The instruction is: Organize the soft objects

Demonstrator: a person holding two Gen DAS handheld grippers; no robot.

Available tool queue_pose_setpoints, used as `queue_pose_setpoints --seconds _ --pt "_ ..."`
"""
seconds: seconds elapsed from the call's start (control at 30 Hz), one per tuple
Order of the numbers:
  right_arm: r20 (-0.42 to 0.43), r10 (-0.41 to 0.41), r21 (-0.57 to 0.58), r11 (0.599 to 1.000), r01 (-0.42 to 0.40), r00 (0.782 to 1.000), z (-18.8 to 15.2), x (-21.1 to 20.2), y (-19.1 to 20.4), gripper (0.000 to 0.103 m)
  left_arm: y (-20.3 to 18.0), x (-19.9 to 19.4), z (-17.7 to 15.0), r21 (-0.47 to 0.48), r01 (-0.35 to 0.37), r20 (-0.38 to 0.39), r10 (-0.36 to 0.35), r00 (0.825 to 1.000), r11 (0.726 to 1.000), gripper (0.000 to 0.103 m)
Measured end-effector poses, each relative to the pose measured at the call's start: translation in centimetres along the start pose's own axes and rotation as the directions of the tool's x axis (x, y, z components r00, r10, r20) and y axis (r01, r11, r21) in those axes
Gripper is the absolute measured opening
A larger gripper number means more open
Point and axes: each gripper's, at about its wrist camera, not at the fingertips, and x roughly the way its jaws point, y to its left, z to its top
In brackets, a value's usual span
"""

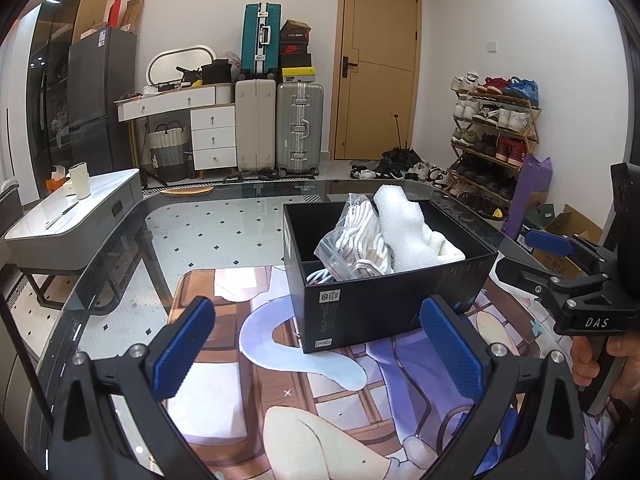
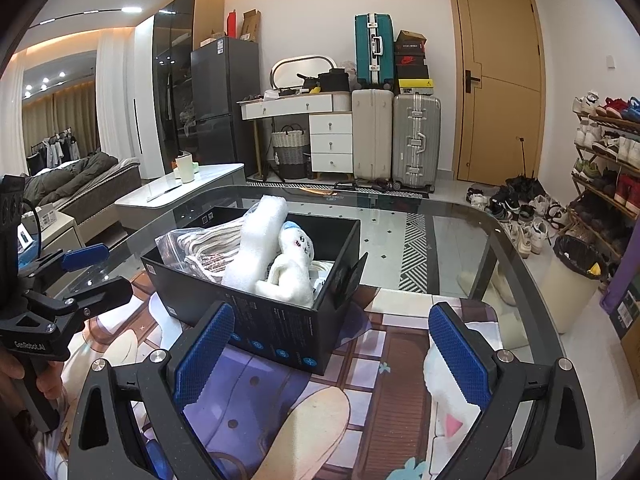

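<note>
Judging by the black box already holding the soft toy, foam roll and bagged cloth, you seem nearly finished, with both the left hand-held gripper and the right hand-held gripper spread apart and empty.

The right gripper reads "DAS"; the left gripper reads "GenRobot.AI".

Printed mat on glass table

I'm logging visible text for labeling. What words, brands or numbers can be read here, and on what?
"DAS": on the right gripper body.
"GenRobot.AI": on the left gripper body.
Labels on the black box: too small to read.
Shoebox stack print: too blurred to read.
</note>
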Motion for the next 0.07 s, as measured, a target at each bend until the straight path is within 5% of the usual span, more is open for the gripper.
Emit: queue_pose_setpoints --seconds 0.07 --pt "0.001 0.0 0.001 1.0 0.0 1.0 -0.01 0.01 0.02 0.1 -0.03 -0.02 -0.01 -0.001 -0.002 0.003 0.002 1.0 1.0 0.103"
